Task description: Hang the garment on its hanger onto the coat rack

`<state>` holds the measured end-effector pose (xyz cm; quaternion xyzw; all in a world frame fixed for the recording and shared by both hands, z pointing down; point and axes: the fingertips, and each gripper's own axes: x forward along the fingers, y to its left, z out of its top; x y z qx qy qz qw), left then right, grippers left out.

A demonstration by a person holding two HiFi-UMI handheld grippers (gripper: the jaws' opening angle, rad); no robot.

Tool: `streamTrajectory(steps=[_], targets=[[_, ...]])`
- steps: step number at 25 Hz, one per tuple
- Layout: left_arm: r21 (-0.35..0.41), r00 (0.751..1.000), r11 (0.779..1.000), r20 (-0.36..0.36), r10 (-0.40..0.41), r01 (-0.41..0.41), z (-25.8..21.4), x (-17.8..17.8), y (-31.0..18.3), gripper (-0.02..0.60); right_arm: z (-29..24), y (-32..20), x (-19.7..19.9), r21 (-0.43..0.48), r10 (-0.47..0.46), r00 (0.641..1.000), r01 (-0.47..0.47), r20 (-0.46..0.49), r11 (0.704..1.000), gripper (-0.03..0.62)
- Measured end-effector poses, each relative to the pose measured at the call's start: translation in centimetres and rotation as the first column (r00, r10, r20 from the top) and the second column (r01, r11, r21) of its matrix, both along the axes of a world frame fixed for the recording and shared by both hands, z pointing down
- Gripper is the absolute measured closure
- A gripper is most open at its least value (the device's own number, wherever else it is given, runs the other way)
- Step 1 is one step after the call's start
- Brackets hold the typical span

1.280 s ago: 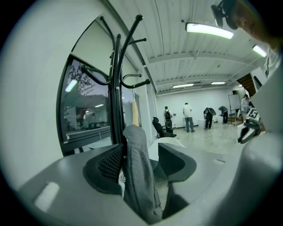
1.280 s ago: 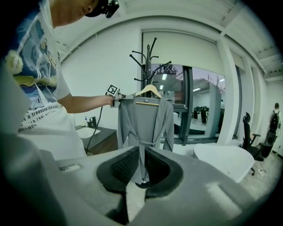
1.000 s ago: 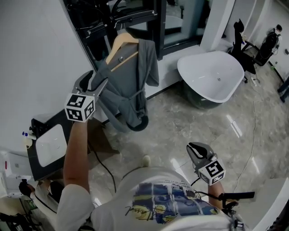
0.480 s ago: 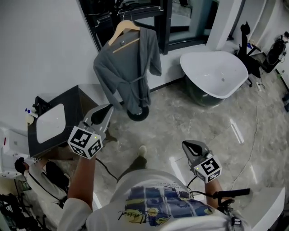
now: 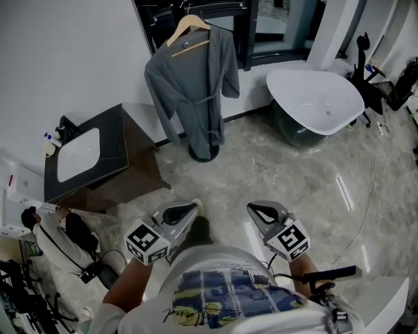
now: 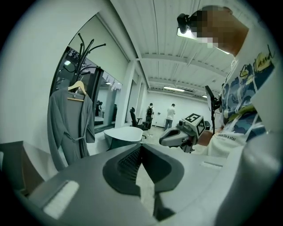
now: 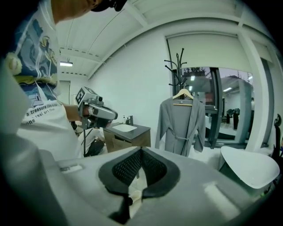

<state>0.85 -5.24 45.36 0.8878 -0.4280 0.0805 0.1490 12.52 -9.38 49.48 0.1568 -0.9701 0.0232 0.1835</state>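
Observation:
A grey robe (image 5: pixel 192 85) hangs on a wooden hanger (image 5: pixel 189 29), whose hook sits on the black coat rack (image 5: pixel 183 8) by the window. The robe's hem reaches the rack's base (image 5: pixel 204 151). My left gripper (image 5: pixel 189 209) is shut and empty, held low by my body, far from the robe. My right gripper (image 5: pixel 253 210) is beside it, also shut with nothing in it. The left gripper view has the robe (image 6: pixel 70 128) at its left, past the shut left gripper (image 6: pixel 141 148). The right gripper view shows the robe (image 7: pixel 181 126) beyond the right gripper (image 7: pixel 141 152).
A white bathtub (image 5: pixel 317 98) stands right of the rack. A dark vanity with a white sink (image 5: pixel 81 153) stands against the left wall, and a person (image 5: pixel 55 228) crouches below it. A cable (image 5: pixel 366 202) runs over the marble floor. Office chairs (image 5: pixel 366 72) stand far right.
My left gripper has let go of the robe's shoulder, closed, and dropped back to my body. The robe stays hanging on the rack. The right gripper barely moved.

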Motion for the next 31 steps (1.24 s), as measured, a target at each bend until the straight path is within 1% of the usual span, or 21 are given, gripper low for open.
streamTrajectory(steps=[4,7,12,19,25,31], targets=[[-0.006,1.0,1.0,0.024,0.016,-0.016,1.0,2.0,1.7,0.58,-0.2,1.8,1.2,0.008,-0.008,1.0,0.008,-0.002,1.0,0.592],[0.01,0.999,0.999,0.034,0.039,-0.039,0.8,3.8,2.2,0.58,0.1,2.7,2.2,0.009,-0.007,1.0,0.007,-0.005,1.0,0.592],[0.019,0.998,0.998,0.035,0.055,-0.055,0.8,5.2,3.4,0.58,0.7,4.0,2.1,0.016,-0.03,1.0,0.03,-0.009,0.999,0.592],[-0.022,0.997,0.998,0.045,0.063,-0.062,2.0,5.1,4.3,0.58,1.0,4.7,1.5,0.011,-0.034,0.999,0.034,0.002,0.999,0.592],[-0.014,0.995,0.997,0.057,0.076,-0.076,1.7,5.5,4.0,0.58,1.0,4.5,1.8,0.01,-0.019,1.0,0.019,0.005,1.0,0.593],[0.002,0.997,0.999,0.062,0.035,-0.035,0.6,4.4,5.0,0.58,0.8,5.1,0.7,0.006,-0.046,0.999,0.046,0.001,0.999,0.593]])
